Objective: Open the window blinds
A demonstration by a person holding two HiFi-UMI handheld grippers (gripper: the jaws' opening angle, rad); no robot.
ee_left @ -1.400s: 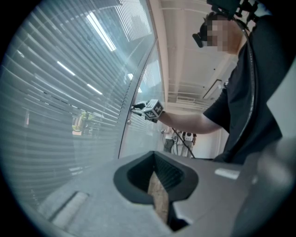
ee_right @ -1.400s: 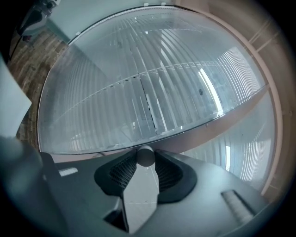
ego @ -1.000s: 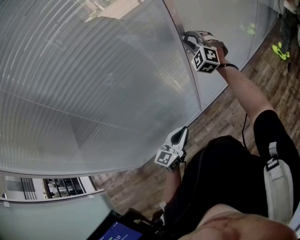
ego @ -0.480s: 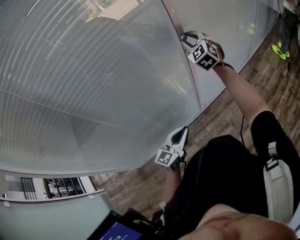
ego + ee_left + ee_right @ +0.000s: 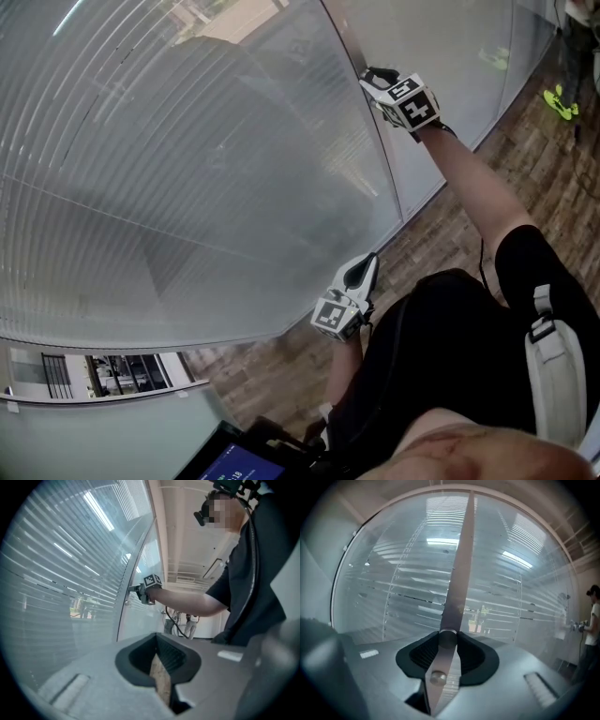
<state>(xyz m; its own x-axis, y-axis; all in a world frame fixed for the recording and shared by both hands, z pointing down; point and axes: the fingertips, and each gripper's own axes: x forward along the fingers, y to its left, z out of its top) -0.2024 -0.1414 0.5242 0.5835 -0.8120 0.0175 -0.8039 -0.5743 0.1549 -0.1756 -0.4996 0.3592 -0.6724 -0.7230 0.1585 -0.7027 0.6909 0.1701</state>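
The window blinds point(image 5: 187, 187) are pale grey-white, ruled with fine horizontal slat lines. The floor point(image 5: 450, 234) is brown wood planking. The left gripper point(image 5: 366, 264) and right gripper point(image 5: 373, 79) are grey, each with a cube of black-and-white square markers. The right gripper's fingers point(image 5: 423, 654) are ribbed black, and the blind wand point(image 5: 457, 588) is translucent silver-grey. The person's shirt point(image 5: 450, 366) is black, and the shoes point(image 5: 560, 101) are neon yellow-green.

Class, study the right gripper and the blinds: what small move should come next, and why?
Probably roll the right gripper about the knob to tilt the slats: its jaws clamp the round knob on the frame strip, and the slats look mostly shut.
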